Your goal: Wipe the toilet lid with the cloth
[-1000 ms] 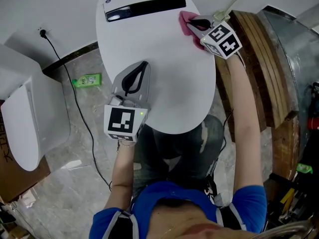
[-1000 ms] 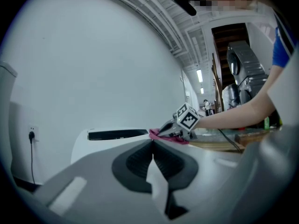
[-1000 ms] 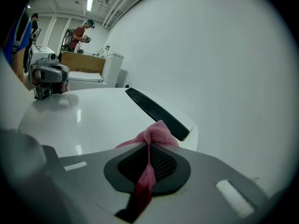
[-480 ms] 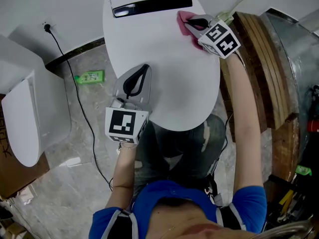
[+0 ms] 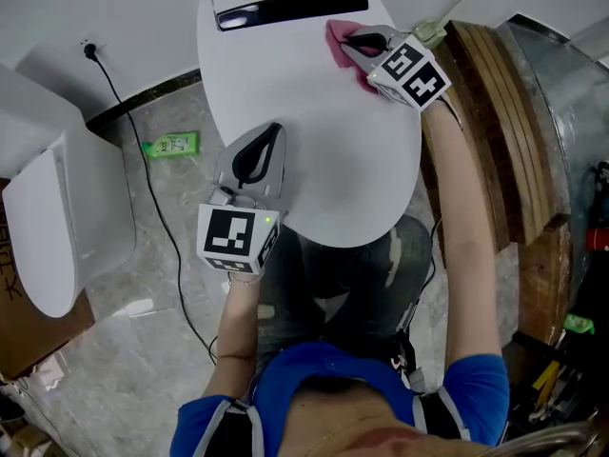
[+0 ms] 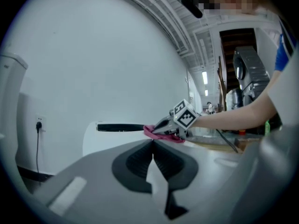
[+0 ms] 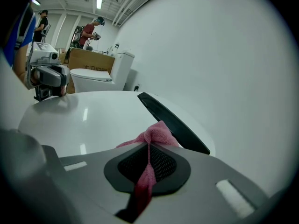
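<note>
The crumpled pink cloth (image 5: 336, 38) sits in the upper right of the head view, pressed onto the glossy white oval toilet lid (image 5: 324, 150). It lies just below the right end of the long black strip (image 5: 285, 11) at the lid's back. My right tongs (image 5: 350, 39) are clamped on it. In the right gripper view the cloth (image 7: 156, 133) runs pinched between the closed pads and bunches out past the tips onto the lid.

My left tongs (image 5: 276, 131) sit lower left of centre, over the lid's left edge, pressed together with nothing between them. I can't tell whether they touch the surface.

Right of the lid stand stacked brown wooden planks (image 5: 495, 103). On the grey floor at left lies a small green bottle (image 5: 169, 147), near a second white toilet (image 5: 57, 227).

I judge this as mid-wipe, working the back right corner. Most of the lid lies toward the lower centre, so next I'd draw the cloth across and down in overlapping passes, with flat pressure, steering clear of the left tongs.
</note>
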Action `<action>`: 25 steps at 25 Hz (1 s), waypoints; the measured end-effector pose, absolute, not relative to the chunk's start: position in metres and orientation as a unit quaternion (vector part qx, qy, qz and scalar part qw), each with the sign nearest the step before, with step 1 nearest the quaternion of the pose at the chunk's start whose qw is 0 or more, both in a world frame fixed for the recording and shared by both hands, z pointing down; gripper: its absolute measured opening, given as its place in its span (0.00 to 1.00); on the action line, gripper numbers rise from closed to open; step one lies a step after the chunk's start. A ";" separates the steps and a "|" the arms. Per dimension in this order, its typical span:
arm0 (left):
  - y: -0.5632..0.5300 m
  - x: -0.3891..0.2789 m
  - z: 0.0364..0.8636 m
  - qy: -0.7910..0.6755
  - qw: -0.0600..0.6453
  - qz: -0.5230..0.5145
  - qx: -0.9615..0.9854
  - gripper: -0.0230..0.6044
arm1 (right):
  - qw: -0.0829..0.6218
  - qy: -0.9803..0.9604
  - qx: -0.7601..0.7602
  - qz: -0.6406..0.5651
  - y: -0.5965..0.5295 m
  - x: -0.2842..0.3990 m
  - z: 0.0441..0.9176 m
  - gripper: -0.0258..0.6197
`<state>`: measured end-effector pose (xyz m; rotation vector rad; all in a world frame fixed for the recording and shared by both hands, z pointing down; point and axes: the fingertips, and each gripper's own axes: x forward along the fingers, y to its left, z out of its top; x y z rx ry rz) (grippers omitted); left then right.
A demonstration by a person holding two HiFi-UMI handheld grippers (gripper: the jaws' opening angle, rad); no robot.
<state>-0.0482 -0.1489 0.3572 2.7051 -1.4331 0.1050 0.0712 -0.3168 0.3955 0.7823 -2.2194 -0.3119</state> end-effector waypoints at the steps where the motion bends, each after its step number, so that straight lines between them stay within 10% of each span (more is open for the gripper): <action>1: -0.147 -0.049 0.359 -0.469 0.027 0.046 0.882 0.04 | 0.375 -0.867 0.304 -0.122 -0.316 0.069 0.396 0.05; 25: -0.131 -0.057 0.357 -0.479 -0.004 0.053 0.876 0.04 | 0.381 -0.875 0.262 -0.147 -0.302 0.014 0.396 0.05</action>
